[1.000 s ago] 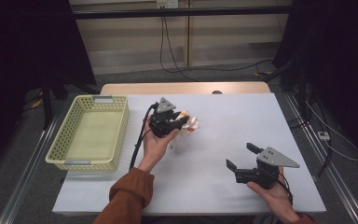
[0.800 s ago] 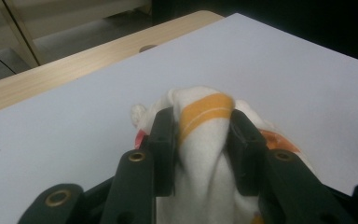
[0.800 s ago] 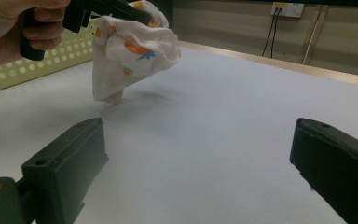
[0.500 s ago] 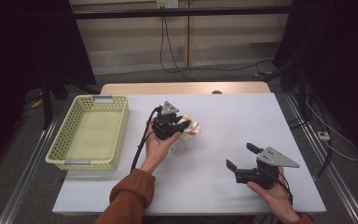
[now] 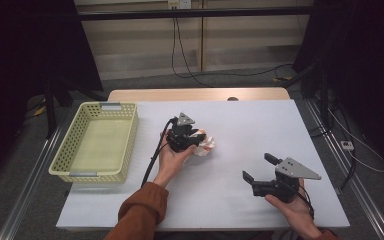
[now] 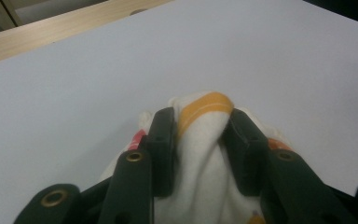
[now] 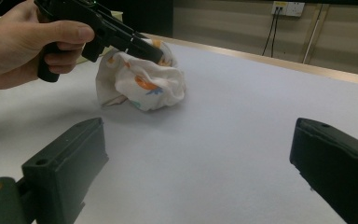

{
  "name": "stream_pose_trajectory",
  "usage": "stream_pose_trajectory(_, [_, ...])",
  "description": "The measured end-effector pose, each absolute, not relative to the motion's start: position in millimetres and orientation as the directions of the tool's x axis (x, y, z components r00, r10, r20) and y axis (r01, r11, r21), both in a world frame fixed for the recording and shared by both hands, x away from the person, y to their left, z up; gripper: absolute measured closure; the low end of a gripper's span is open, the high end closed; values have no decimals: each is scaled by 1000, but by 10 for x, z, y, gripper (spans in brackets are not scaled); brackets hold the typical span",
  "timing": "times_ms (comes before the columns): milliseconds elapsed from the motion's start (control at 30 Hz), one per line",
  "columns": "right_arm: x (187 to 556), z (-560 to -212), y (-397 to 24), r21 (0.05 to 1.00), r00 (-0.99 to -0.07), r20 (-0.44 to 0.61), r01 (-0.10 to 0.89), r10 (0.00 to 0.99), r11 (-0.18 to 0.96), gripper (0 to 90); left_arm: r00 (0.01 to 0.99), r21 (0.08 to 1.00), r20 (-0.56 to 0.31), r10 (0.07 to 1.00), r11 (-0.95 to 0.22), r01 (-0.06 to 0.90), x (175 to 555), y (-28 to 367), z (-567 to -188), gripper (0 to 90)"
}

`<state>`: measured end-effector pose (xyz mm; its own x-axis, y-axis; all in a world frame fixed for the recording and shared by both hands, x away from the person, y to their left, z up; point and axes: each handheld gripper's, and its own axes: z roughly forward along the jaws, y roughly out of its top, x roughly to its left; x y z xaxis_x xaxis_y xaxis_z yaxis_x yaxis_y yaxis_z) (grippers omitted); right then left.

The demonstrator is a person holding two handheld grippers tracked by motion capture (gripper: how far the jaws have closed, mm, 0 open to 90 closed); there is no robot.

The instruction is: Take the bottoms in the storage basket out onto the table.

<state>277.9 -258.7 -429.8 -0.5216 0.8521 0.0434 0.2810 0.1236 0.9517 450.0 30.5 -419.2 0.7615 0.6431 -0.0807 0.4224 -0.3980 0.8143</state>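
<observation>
A crumpled white cloth (image 5: 205,143) with orange and red prints sits near the middle of the white table (image 5: 260,125). My left gripper (image 5: 196,139) is shut on it; in the left gripper view both black jaws pinch a fold of the cloth (image 6: 200,140) with an orange stripe. The right gripper view shows the bunched cloth (image 7: 142,81) resting on the table under that gripper (image 7: 135,46). My right gripper (image 5: 259,167) hovers near the table's front right, open, with nothing between its jaws (image 7: 200,168).
A pale yellow plastic basket (image 5: 62,160) stands at the table's left side, with nothing inside it. A wooden strip (image 5: 195,95) runs along the far edge. Cables hang behind the table.
The left gripper has shifted slightly right and forward with the cloth. The right gripper has stayed where it was.
</observation>
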Motion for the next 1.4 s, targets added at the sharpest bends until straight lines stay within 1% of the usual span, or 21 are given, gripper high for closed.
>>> stream_pose_trajectory(67, [2780,-4298,-2588,952,-521,45,281,852,122,36,753,808,-100,651,-388,443,4506,300,-4208,653])
stream_pose_trajectory(133, [2780,-4298,-2590,952,-520,44,281,853,122,36,749,805,-90,656,-395,442,4528,308,-4231,640])
stream_pose_trajectory(200, [2778,-4298,-2588,952,-521,45,282,853,122,36,746,799,-93,659,-398,451,4545,309,-4255,612])
stream_pose_trajectory(233, [2777,-4298,-2588,952,-521,44,281,853,123,37,742,797,-110,662,-387,464,4547,302,-4267,589])
stream_pose_trajectory(333, [2779,-4298,-2589,952,-520,45,281,853,122,37,747,788,-94,659,-410,460,4561,294,-4292,564])
stream_pose_trajectory(433, [2780,-4299,-2591,952,-519,45,281,853,121,37,747,779,-98,657,-416,469,4567,281,-4325,554])
stream_pose_trajectory(467, [2779,-4298,-2591,952,-519,45,281,853,121,36,745,779,-113,657,-407,477,4563,262,-4342,548])
stream_pose_trajectory(500, [2778,-4298,-2591,952,-519,44,281,853,122,36,749,777,-95,655,-422,467,4565,261,-4346,544])
stream_pose_trajectory(667, [2777,-4297,-2590,952,-520,44,280,853,122,37,759,760,-101,643,-443,476,4580,233,-4401,517])
stream_pose_trajectory(800, [2777,-4297,-2591,952,-519,44,281,853,122,37,761,746,-132,635,-442,499,4615,237,-4465,495])
stream_pose_trajectory(900, [2777,-4300,-2591,952,-520,43,281,853,123,37,764,748,-112,636,-452,486,4608,217,-4474,485])
stream_pose_trajectory(967, [2779,-4301,-2598,952,-518,45,283,854,121,37,762,747,-98,640,-459,481,4612,206,-4487,449])
stream_pose_trajectory(1067, [2783,-4304,-2605,952,-515,49,284,856,116,37,764,745,-114,635,-454,489,4631,202,-4526,411])
stream_pose_trajectory(1200, [2786,-4310,-2618,951,-512,57,289,857,110,37,782,742,-101,615,-477,471,4638,215,-4525,396])
stream_pose_trajectory(1267, [2793,-4319,-2631,950,-509,58,292,859,109,36,771,738,-104,628,-471,484,4652,229,-4524,342])
stream_pose_trajectory(1300, [2795,-4322,-2642,950,-508,59,293,859,108,36,761,735,-121,637,-458,500,4660,235,-4529,307])
stream_pose_trajectory(1400, [2792,-4321,-2654,950,-505,61,293,861,104,36,747,731,-153,647,-435,526,4672,240,-4548,251])
